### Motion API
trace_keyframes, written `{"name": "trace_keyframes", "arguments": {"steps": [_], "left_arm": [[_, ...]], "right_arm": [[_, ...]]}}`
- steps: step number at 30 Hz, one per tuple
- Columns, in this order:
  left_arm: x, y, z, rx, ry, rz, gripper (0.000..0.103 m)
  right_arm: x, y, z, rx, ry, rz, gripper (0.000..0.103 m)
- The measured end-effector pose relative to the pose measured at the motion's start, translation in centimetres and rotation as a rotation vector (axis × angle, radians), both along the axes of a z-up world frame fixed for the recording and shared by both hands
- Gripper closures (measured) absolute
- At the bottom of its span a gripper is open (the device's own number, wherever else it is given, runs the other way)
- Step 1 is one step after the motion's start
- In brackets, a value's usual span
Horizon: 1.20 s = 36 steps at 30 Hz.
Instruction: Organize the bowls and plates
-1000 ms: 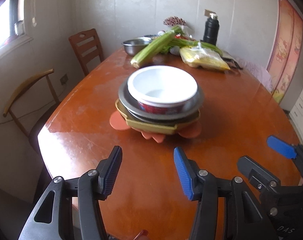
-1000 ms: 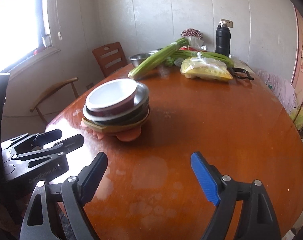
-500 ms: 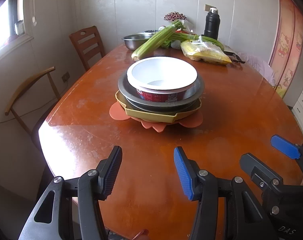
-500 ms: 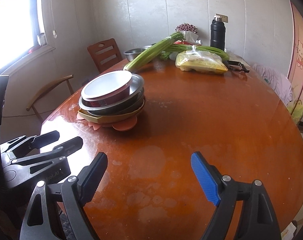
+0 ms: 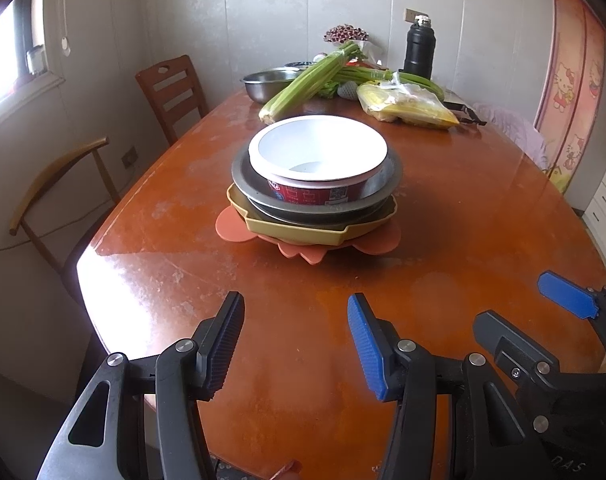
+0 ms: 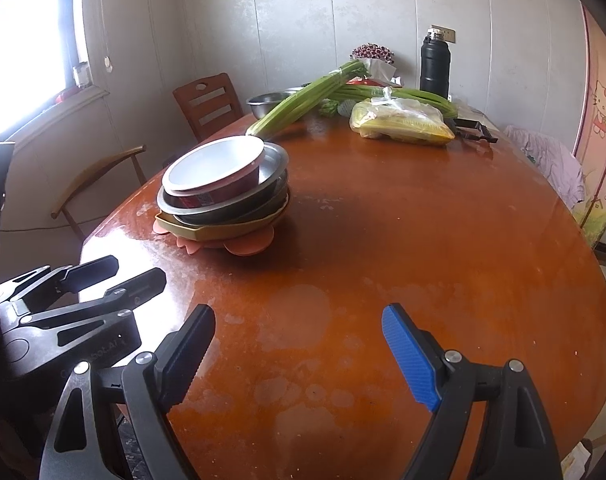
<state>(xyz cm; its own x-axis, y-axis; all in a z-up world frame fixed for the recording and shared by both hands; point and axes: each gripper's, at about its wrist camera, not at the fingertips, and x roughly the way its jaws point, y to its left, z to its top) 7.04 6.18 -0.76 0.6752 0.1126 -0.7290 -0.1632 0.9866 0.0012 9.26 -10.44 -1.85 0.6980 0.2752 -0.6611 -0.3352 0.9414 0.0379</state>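
A stack of dishes stands on the wooden table (image 5: 483, 216). On top is a white bowl with a red printed side (image 5: 317, 156) (image 6: 213, 168). Under it are metal plates (image 5: 389, 184) (image 6: 273, 164), a mustard-yellow dish (image 5: 295, 230) (image 6: 223, 232) and an orange flower-shaped mat (image 5: 233, 226) (image 6: 247, 246). My left gripper (image 5: 295, 340) is open and empty, over the near table edge in front of the stack. My right gripper (image 6: 299, 354) is open and empty, right of the left one, which shows in its view (image 6: 103, 276).
At the far end lie celery stalks (image 5: 311, 78), a steel bowl (image 5: 269, 82), a bag of corn (image 5: 407, 106), a black flask (image 5: 419, 46) and a bouquet (image 5: 346, 34). Two chairs (image 5: 171, 92) (image 5: 59, 188) stand along the left side near the wall.
Both grippers have drawn back and tilted slightly, so the stack sits a little lower in the views. Both stay open and empty. The stack has not moved.
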Motion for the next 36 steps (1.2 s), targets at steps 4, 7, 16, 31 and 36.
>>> {"name": "trace_keyframes", "arguments": {"steps": [4, 7, 16, 31, 36], "left_arm": [[0.04, -0.08, -0.04, 0.0, 0.004, -0.001, 0.047], [0.08, -0.12, -0.07, 0.001, 0.006, -0.003, 0.047], [0.13, -0.19, -0.15, 0.008, 0.011, -0.001, 0.047], [0.42, -0.29, -0.43, 0.018, 0.027, 0.007, 0.047], [0.6, -0.19, -0.59, 0.016, 0.031, 0.015, 0.047]], "right_arm": [[0.01, -0.01, -0.12, -0.001, 0.005, -0.002, 0.018], [-0.03, -0.1, -0.13, -0.002, 0.006, -0.007, 0.018], [0.05, -0.03, -0.41, -0.01, 0.019, -0.007, 0.018], [0.0, -0.11, -0.59, -0.007, 0.015, 0.006, 0.018], [0.12, -0.09, -0.74, -0.007, 0.02, 0.004, 0.018]]}}
